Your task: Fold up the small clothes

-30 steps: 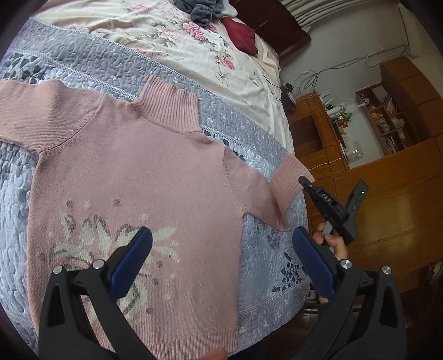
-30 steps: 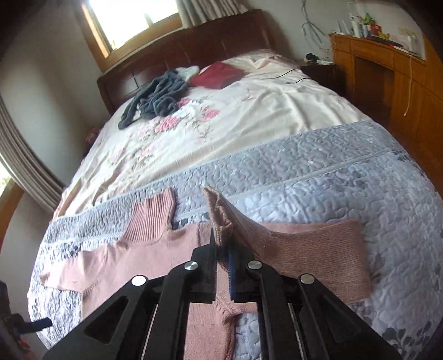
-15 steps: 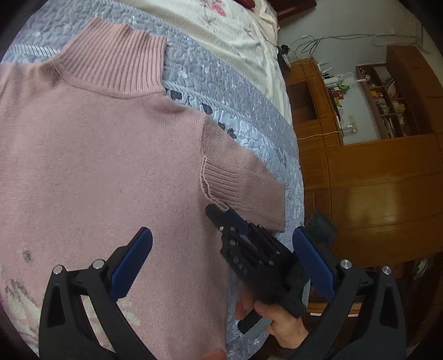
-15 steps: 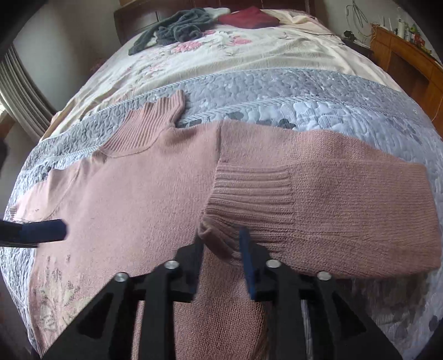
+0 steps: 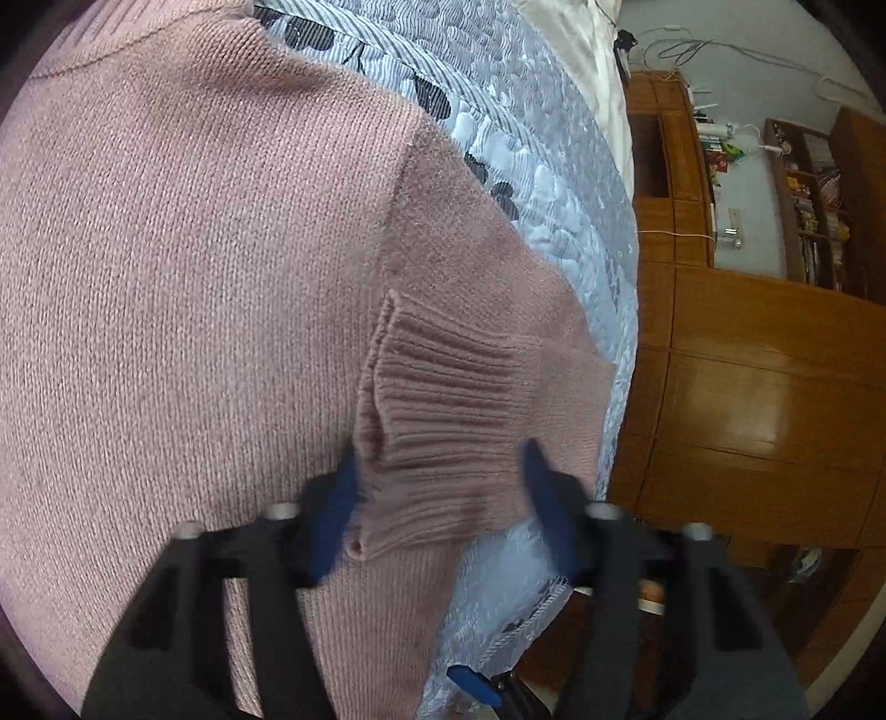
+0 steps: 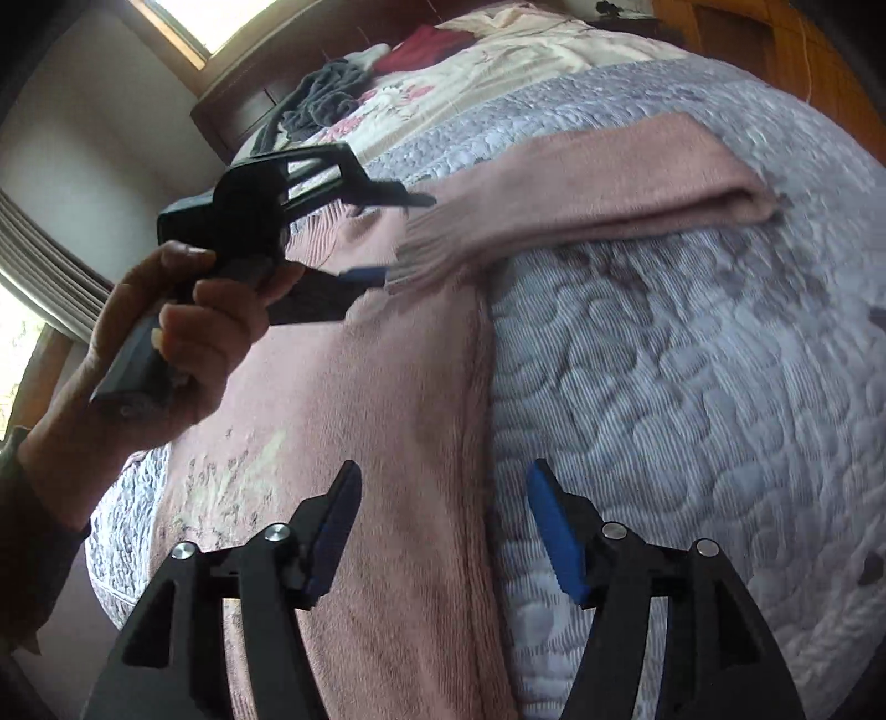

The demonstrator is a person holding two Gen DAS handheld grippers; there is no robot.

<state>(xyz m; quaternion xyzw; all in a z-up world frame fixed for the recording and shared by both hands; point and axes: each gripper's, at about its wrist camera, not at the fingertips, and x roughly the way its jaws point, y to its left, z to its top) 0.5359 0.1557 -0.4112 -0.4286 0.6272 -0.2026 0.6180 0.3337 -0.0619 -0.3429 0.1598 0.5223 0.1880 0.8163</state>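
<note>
Daylight came from the window (image 6: pixel 183 22) at the upper left of the right wrist view, which was blown out to white. The room was evenly bright with soft shadows. Glare lay on the wooden cabinet (image 5: pixel 769 399). Motion blur smeared both views, and fisheye bending with dark vignetting marked the edges.

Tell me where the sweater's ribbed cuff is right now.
In the left wrist view, the ribbed cuff lies folded onto the pink sweater, between the open left gripper fingers.
</note>
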